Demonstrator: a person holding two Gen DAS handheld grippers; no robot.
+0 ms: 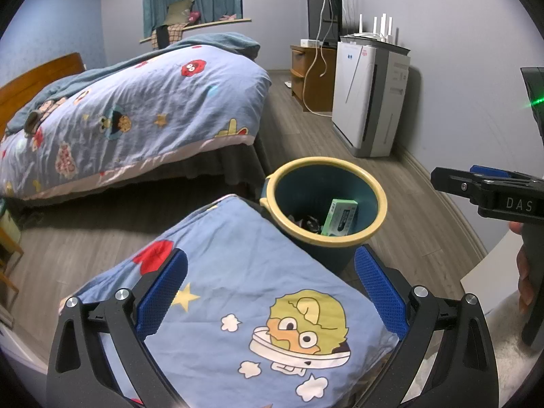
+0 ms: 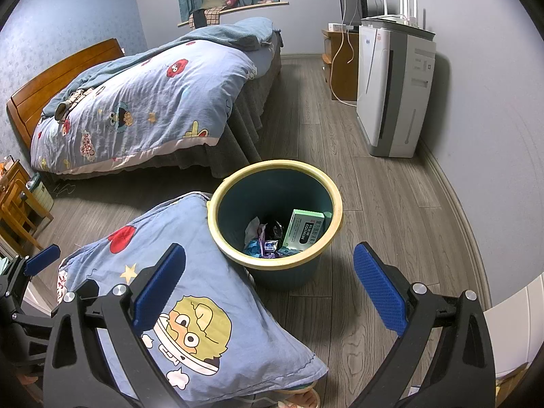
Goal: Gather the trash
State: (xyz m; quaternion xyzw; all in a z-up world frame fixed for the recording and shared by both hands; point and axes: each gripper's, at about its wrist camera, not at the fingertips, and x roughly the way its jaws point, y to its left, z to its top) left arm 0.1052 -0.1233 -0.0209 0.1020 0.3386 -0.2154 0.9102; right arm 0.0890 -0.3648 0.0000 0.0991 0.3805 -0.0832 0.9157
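Left wrist view: the left gripper (image 1: 270, 292) stands wide open, empty, over a pillow (image 1: 238, 292); the bin (image 1: 343, 238) sits just ahead, a green box (image 1: 340, 216) inside.

Right wrist view: the right gripper (image 2: 268, 284) is open, empty; the bin (image 2: 238, 248) lies ahead. The box (image 2: 301, 231) looks light and stiff; grip its top edge.

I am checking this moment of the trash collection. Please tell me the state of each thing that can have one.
Trash bin: upright, no lid, partly filled.
Green box: inside the bin, standing on end.
Left claw: open, over the pillow.
Right claw: open, holding nothing.
Pillow: lying beside the bin, edge against it.
Bed: unmade.
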